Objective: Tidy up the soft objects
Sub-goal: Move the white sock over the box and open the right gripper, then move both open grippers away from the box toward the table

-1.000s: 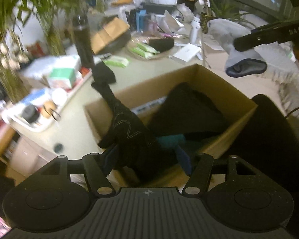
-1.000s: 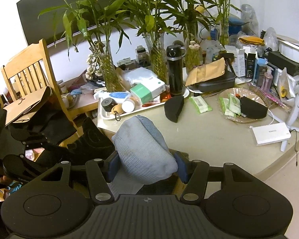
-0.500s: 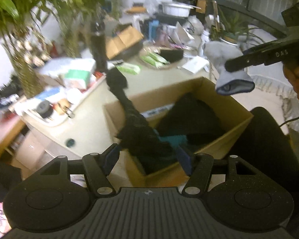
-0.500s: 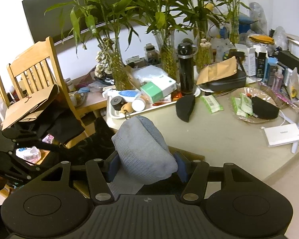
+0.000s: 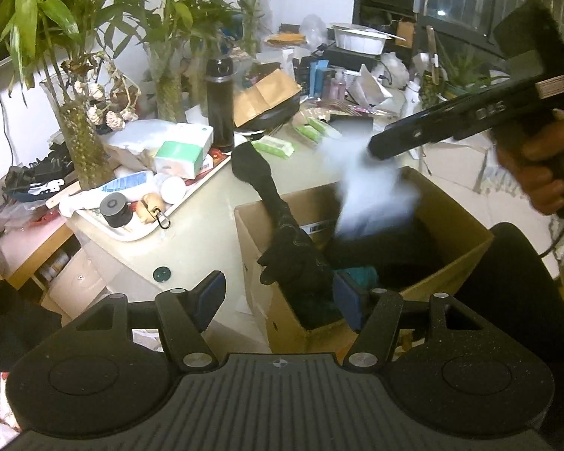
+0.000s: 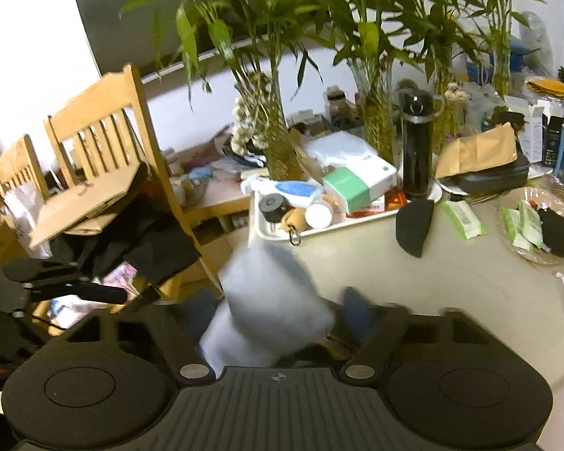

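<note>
Half a second back the right gripper (image 6: 278, 315) was pinching the grey knitted piece (image 6: 270, 300); now its jaws have just been opening and the grey thing is a blur between the spread fingers, no longer pressed by the pads as far as I can see. From the left-hand view the same grey blur (image 5: 372, 191) sits just under the tip of that gripper (image 5: 379, 150) and over the far side of the cardboard box (image 5: 455, 248), whose inside already has dark clothing and something teal (image 5: 359, 274) in it. A person's hand (image 5: 537, 173) grips the handle of the right tool.

The left gripper (image 5: 278, 297) has its jaws standing apart. A black glove (image 5: 297, 251) rises from the near corner of the box and leans toward the table; its lower end lies against the right blue pad (image 5: 347, 300), while the left pad is clear of it, so nothing is clamped.

Beyond the box is a pale table (image 5: 203, 225) crowded with things: a white tray (image 5: 139, 233) with small jars, a green-and-white tissue box (image 5: 182, 154), a tall black flask (image 5: 220, 105), another black soft piece (image 6: 413, 225) lying flat, green wipe packets (image 5: 274, 146) and glass vases of bamboo (image 5: 79, 139). In the right-hand view a wooden chair (image 6: 105, 135) with dark clothes draped on it stands to the left.
</note>
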The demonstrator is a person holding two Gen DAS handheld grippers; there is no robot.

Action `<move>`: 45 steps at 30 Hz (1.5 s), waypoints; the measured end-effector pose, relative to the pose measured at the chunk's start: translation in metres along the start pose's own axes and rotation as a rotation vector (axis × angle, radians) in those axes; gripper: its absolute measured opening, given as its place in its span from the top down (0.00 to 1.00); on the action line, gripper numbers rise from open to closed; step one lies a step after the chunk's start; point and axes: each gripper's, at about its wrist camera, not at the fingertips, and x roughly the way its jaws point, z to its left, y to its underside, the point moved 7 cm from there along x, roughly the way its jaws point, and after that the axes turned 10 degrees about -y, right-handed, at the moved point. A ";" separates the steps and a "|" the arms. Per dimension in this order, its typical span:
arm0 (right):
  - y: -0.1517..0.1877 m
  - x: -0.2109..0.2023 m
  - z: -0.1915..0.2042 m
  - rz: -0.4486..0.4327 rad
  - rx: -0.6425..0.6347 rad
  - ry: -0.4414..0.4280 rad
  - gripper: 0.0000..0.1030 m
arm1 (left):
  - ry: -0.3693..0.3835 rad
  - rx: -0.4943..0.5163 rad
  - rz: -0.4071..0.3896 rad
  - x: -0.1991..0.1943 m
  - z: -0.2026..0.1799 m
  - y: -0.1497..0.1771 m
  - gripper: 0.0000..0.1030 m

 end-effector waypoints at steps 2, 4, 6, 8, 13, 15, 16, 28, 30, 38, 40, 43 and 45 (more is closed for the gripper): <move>0.000 0.007 -0.004 0.000 0.011 0.004 0.17 | -0.003 -0.006 -0.005 -0.002 0.001 0.000 0.39; 0.003 0.009 -0.007 -0.001 0.029 -0.004 0.12 | -0.003 -0.010 -0.011 -0.004 0.002 0.001 0.39; 0.008 0.006 -0.009 0.002 0.041 0.000 0.07 | -0.005 -0.010 -0.011 -0.004 0.003 0.003 0.39; 0.014 0.002 -0.011 0.015 0.043 0.008 0.04 | -0.009 -0.011 -0.006 -0.003 0.004 0.004 0.39; 0.028 -0.012 -0.015 0.039 0.027 0.051 0.00 | -0.012 -0.030 0.003 0.003 0.004 0.000 0.39; 0.034 -0.019 -0.018 0.043 0.026 0.068 0.00 | -0.010 -0.029 0.004 0.006 0.002 -0.001 0.39; 0.036 -0.022 -0.019 0.044 0.026 0.076 0.00 | -0.011 -0.023 0.004 0.008 0.000 -0.002 0.39; 0.065 -0.050 -0.036 0.053 0.056 0.138 0.00 | 0.011 -0.028 -0.007 0.026 -0.018 -0.012 0.39; 0.067 -0.052 -0.039 0.046 0.058 0.149 0.00 | 0.017 -0.030 -0.016 0.028 -0.021 -0.015 0.39; 0.063 -0.062 -0.055 0.000 0.106 0.164 0.00 | 0.026 -0.027 -0.039 0.038 -0.023 -0.033 0.39; 0.059 -0.064 -0.060 -0.008 0.116 0.175 0.00 | 0.028 -0.032 -0.044 0.039 -0.022 -0.039 0.39; 0.051 -0.068 -0.065 -0.011 0.125 0.182 0.00 | 0.030 -0.039 -0.053 0.041 -0.019 -0.048 0.39; 0.044 -0.072 -0.067 -0.017 0.111 0.192 0.00 | 0.029 -0.036 -0.059 0.042 -0.018 -0.052 0.39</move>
